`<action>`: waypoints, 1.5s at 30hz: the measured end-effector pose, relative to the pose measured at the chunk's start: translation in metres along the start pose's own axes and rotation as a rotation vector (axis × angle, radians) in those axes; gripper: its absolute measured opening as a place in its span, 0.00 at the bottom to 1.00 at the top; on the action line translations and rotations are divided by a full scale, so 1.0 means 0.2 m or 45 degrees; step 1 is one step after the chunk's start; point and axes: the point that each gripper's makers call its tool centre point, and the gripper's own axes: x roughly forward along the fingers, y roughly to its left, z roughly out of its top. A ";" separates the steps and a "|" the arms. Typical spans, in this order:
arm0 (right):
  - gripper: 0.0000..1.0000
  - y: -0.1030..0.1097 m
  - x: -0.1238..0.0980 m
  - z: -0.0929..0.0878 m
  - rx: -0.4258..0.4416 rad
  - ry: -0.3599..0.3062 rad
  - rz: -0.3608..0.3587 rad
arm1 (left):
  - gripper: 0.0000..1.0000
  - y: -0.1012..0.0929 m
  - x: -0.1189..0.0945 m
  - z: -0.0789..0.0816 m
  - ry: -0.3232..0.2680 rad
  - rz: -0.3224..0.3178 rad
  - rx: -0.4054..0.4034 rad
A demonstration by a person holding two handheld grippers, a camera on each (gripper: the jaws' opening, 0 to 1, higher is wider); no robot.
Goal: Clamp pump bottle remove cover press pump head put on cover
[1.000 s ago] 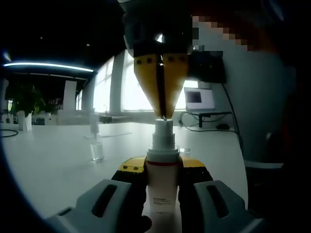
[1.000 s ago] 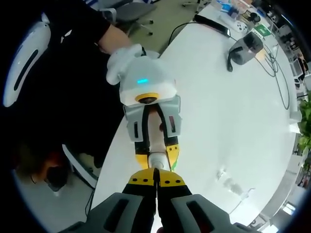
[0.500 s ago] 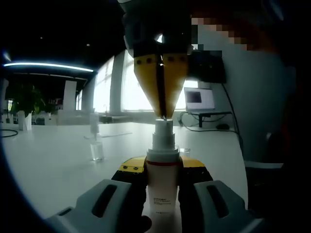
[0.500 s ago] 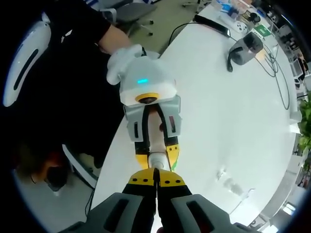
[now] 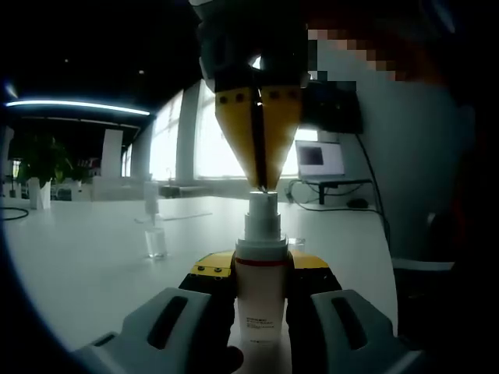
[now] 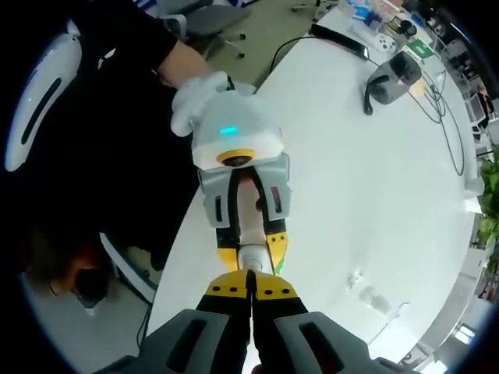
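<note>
Pump bottle: I see the pump bottle [image 5: 259, 300] upright between the jaws of my left gripper [image 5: 260, 282], over the near edge of the white table [image 5: 86, 265]. It is white with a thin red band below the collar.
Pump head: the pump head [image 5: 262, 204] is bare, no cover on it. In the right gripper view I see it from above [image 6: 251, 255].
Left gripper: its jaws are closed on the bottle body from both sides. In the right gripper view it [image 6: 250, 248] comes from the top, with a gloved hand [image 6: 193, 97] behind it.
Right gripper: its yellow jaws are pressed together with nothing between them. In the left gripper view the right gripper [image 5: 261, 187] points down and its tips touch the top of the pump head; I see it also in its own view [image 6: 250, 274].
Cover: a small clear cover [image 5: 155, 242] stands on the table, well apart from the bottle, to the left.
Farther on the table: a laptop [image 5: 320, 160] with cables, and a plant [image 5: 40, 158] at the far left.
</note>
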 end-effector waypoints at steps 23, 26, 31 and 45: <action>0.00 0.00 0.00 0.00 -0.013 0.001 0.000 | 0.15 -0.01 0.00 0.00 0.000 0.000 0.002; 0.00 0.00 0.00 0.00 -0.008 -0.007 -0.003 | 0.15 0.00 0.00 0.00 0.000 -0.001 0.002; 0.00 0.00 0.00 0.00 -0.012 -0.004 0.000 | 0.15 -0.01 0.00 0.01 0.000 0.000 0.003; 0.00 0.00 0.00 0.00 -0.009 -0.003 -0.002 | 0.15 0.00 0.00 0.00 0.000 0.001 0.002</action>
